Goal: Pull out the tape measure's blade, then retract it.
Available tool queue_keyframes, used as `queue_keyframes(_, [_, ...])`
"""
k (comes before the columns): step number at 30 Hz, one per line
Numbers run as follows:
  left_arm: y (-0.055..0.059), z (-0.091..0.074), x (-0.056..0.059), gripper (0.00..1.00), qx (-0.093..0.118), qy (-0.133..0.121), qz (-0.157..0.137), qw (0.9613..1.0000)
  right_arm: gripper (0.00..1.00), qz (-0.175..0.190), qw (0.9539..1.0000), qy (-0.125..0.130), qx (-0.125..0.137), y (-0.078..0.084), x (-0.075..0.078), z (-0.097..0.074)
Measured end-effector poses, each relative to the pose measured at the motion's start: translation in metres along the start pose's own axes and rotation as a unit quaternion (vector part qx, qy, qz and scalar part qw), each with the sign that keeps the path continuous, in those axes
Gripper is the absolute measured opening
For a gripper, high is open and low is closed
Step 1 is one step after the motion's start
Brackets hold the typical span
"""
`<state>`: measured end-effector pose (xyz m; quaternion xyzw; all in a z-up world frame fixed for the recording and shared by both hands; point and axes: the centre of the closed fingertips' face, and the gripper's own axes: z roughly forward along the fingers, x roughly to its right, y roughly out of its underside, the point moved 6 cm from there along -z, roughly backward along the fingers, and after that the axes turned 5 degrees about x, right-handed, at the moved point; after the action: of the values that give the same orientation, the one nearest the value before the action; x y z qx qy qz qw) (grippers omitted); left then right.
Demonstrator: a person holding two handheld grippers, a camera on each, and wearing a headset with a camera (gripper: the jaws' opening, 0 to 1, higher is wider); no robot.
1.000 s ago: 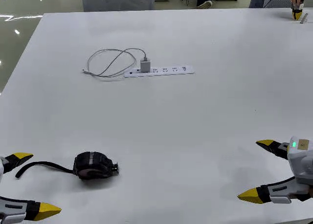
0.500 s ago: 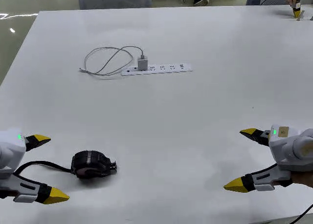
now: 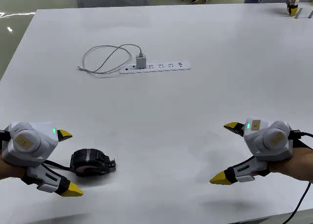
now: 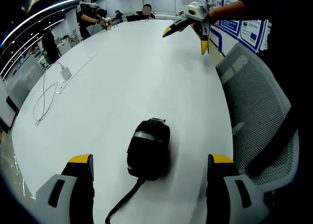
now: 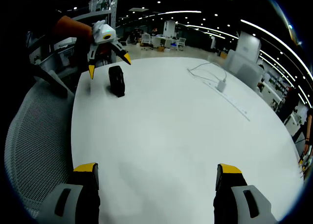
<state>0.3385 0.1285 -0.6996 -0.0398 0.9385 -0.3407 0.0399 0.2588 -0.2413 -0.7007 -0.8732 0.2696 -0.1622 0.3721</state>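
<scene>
- The tape measure (image 3: pixel 91 162) is seen lying on the desk (image 3: pixel 195 101).
- The left gripper (image 3: pixel 70 162) is held wide open and empty, just beside the tape measure.
- The right gripper (image 3: pixel 224 152) is held wide open and empty, well apart from it.

Left gripper (image 3: pixel 69 162), white body with black, yellow-tipped jaws: advanced from the near-left corner of the white table (image 3: pixel 195 101). Its spread jaws now flank the rear of the black round-cased tape measure (image 3: pixel 91 162), no contact seen. Right gripper (image 3: pixel 225 152), same build: drawn inward from the right edge, more fully in view.

Wht table (image 3: pixel 220 97), mesh chair (image 4: pixel 250 82), ceiling strip lts (image 5: pixel 181 11)
</scene>
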Motion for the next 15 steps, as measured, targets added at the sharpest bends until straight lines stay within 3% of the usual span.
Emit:
queue_keyframes(7, [-0.006, 0.014, -0.006, 0.83, -0.026, 0.0, 0.031, 0.9992, 0.99, -0.001, 0.9998, -0.013, 0.014, -0.016, -0.001, 0.015])
queue_keyframes(13, [-0.012, 0.021, -0.006, 0.79, -0.031, 0.013, 0.039, 0.9987, 0.99, -0.025, 0.9992, -0.032, 0.001, -0.023, -0.012, 0.027])
queue_keyframes(15, [-0.012, 0.021, -0.006, 0.76, -0.032, 0.016, 0.047, 0.9983, 0.99, -0.031, 0.9987, -0.04, 0.012, -0.032, -0.017, 0.03])
